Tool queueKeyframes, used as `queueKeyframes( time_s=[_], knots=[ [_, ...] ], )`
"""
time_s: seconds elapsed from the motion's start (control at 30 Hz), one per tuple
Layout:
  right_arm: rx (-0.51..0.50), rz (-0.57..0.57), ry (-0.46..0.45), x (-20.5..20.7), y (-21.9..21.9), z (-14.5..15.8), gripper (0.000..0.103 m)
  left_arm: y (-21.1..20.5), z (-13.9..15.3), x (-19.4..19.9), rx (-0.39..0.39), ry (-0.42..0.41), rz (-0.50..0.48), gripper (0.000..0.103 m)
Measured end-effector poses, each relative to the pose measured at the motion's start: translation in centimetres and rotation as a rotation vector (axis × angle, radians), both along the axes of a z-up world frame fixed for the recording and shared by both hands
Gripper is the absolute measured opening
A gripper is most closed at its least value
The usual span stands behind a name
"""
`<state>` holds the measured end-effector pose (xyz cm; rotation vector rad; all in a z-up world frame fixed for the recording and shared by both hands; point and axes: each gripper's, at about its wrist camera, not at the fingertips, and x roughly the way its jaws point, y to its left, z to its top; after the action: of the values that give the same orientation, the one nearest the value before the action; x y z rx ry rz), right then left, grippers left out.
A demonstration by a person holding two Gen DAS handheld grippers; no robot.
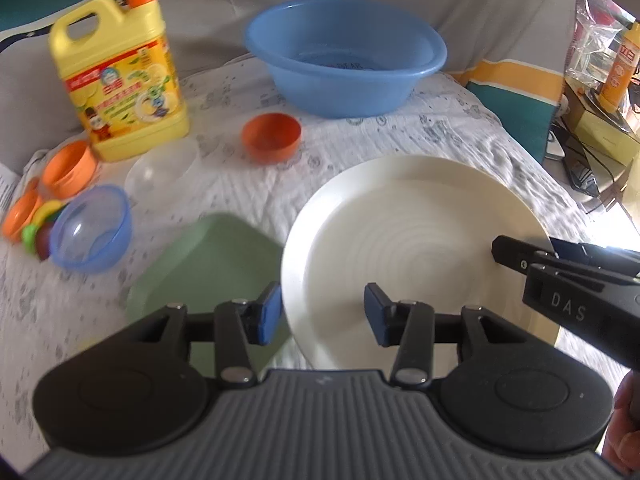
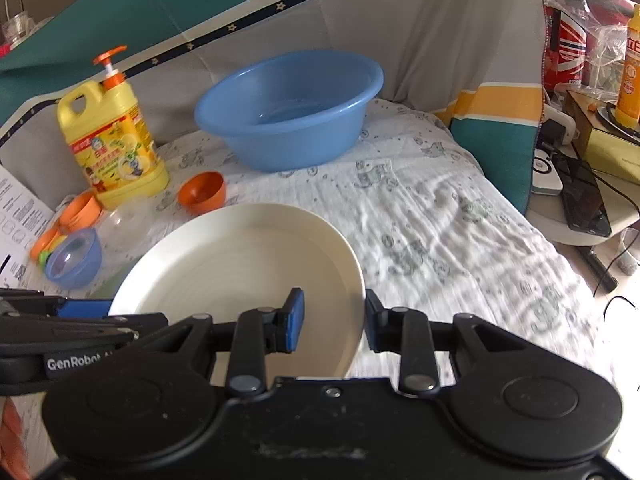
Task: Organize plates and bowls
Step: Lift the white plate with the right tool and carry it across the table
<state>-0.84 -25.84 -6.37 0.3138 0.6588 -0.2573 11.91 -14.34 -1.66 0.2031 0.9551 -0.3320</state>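
A large white plate [image 1: 400,220] hangs above the cloth-covered table, carried by both grippers. My left gripper [image 1: 322,312] straddles its near left rim, one blue pad outside the edge and one on the inner face. On the right rim sits my right gripper [image 2: 332,320], with the plate [image 2: 240,256] between its pads; its upper finger [image 1: 520,254] lies over the rim in the left wrist view. A green square plate [image 1: 200,272] rests on the table, partly under the white one. An orange bowl [image 1: 272,136], a clear bowl [image 1: 160,168] and a blue translucent bowl [image 1: 92,228] stand further left.
A blue basin [image 1: 344,56] stands at the table's back and a yellow detergent jug [image 1: 120,72] at the back left. An orange cup [image 1: 68,168] and coloured measuring spoons [image 1: 32,220] lie at the left edge. A cluttered side table [image 2: 580,184] stands to the right.
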Motion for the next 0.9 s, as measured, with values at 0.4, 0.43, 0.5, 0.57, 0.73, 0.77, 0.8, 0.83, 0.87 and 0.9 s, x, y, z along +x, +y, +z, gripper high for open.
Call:
queueKeyframes(
  time_s=[0.4, 0.43, 0.5, 0.57, 0.73, 0.77, 0.8, 0.83, 0.87, 0.9],
  knots=[
    [-0.02, 0.016, 0.026, -6.5, 3.7, 0.5, 0.031, 3.1, 0.5, -6.9, -0.042, -0.002, 0.016, 0.048],
    [-0.021, 0.018, 0.033, -6.8, 4.0, 0.2, 0.031, 3.2, 0.3, -7.3, -0.044, 0.001, 0.019, 0.048],
    [-0.02, 0.023, 0.045, -7.5, 4.5, -0.2, 0.031, 3.5, 0.0, -7.8, -0.05, 0.01, 0.028, 0.048],
    [-0.019, 0.024, 0.054, -8.0, 4.9, -0.5, 0.031, 3.9, -0.4, -8.3, -0.055, 0.019, 0.033, 0.048],
    [-0.023, 0.026, 0.065, -8.6, 5.2, -1.1, 0.031, 4.2, -1.2, -9.4, -0.055, 0.023, 0.027, 0.048],
    [-0.023, 0.024, 0.068, -8.6, 5.1, -1.2, 0.031, 4.0, -1.4, -9.5, -0.05, 0.026, 0.022, 0.048],
    [-0.023, 0.021, 0.071, -8.6, 5.0, -1.3, 0.031, 3.9, -1.5, -9.6, -0.045, 0.03, 0.018, 0.048],
    [-0.021, 0.018, 0.074, -8.6, 4.9, -1.4, 0.031, 3.7, -1.7, -9.5, -0.041, 0.033, 0.014, 0.048],
    [-0.018, 0.014, 0.077, -8.5, 4.7, -1.6, 0.031, 3.6, -1.9, -9.6, -0.038, 0.032, 0.009, 0.048],
    [-0.015, 0.011, 0.078, -8.5, 4.6, -1.9, 0.031, 3.3, -2.1, -9.5, -0.035, 0.031, 0.004, 0.048]
  ],
)
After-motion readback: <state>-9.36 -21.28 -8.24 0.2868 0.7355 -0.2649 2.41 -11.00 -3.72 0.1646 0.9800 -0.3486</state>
